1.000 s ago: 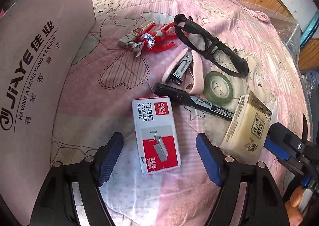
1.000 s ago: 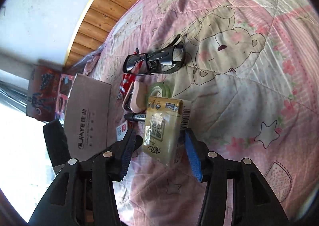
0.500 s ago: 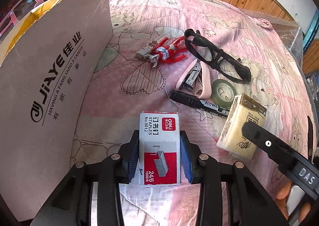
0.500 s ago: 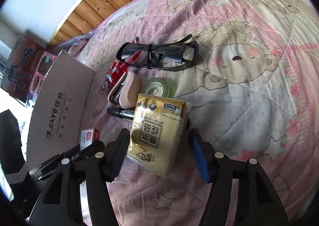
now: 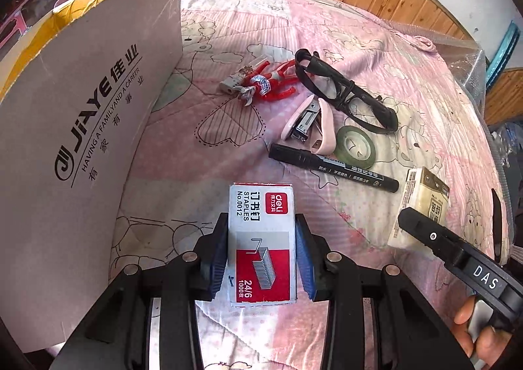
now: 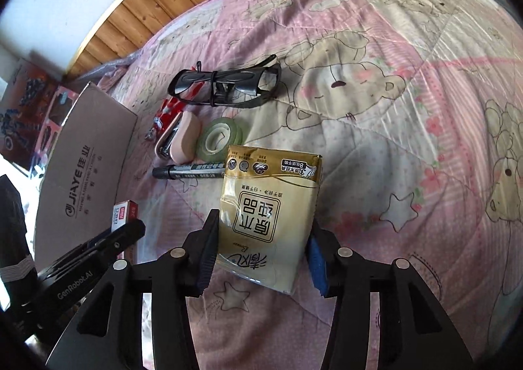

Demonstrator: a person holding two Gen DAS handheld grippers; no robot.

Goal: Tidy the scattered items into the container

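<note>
While clamped on the staple box (image 5: 261,239), left gripper (image 5: 261,259) sits beside the carton (image 5: 81,148) at 9 o'clock. Right gripper (image 6: 261,255): jaws touching both sides of the tissue pack (image 6: 268,206), closed on it, on the bed (image 6: 408,108). Scattered at 12 to 1 o'clock of the staple box: marker (image 5: 333,167), pink stapler (image 5: 310,125), tape roll (image 5: 356,144), black glasses (image 5: 343,92), red figure (image 5: 264,86). Fingers (image 5: 467,317) of a hand at 4 o'clock, low in the left view.

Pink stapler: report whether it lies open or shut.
Open. The pink stapler lies on the pink quilt with its two pink halves spread apart, the metal staple channel exposed between them.
</note>
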